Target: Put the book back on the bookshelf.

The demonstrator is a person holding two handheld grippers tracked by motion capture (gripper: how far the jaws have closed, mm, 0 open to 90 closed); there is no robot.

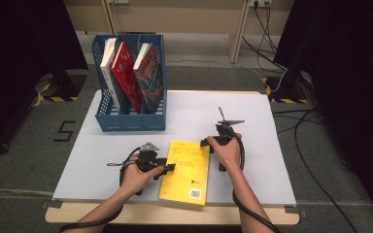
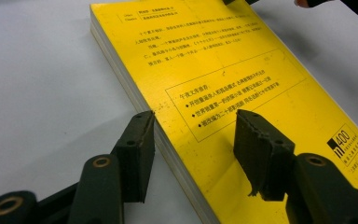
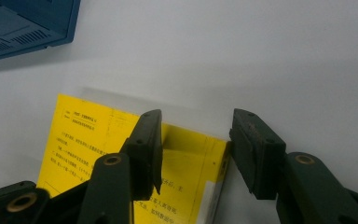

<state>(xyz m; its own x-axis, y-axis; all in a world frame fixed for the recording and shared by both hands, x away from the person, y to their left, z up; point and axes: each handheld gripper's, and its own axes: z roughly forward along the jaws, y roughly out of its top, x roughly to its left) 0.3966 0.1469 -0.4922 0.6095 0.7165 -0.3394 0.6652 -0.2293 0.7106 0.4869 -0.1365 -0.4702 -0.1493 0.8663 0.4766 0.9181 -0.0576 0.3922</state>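
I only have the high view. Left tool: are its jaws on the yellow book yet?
Observer: Left tool is open. One jaw sits off the book's long edge over the table, the other above the back cover of the yellow book.
Operator: Right tool?
Observer: Right tool is open too, jaws straddling the book's far right corner; nothing clamped.
Operator: Is the book lifted at all?
Observer: No. The left gripper view shows it lying flat on the white table, page edges facing the tool.
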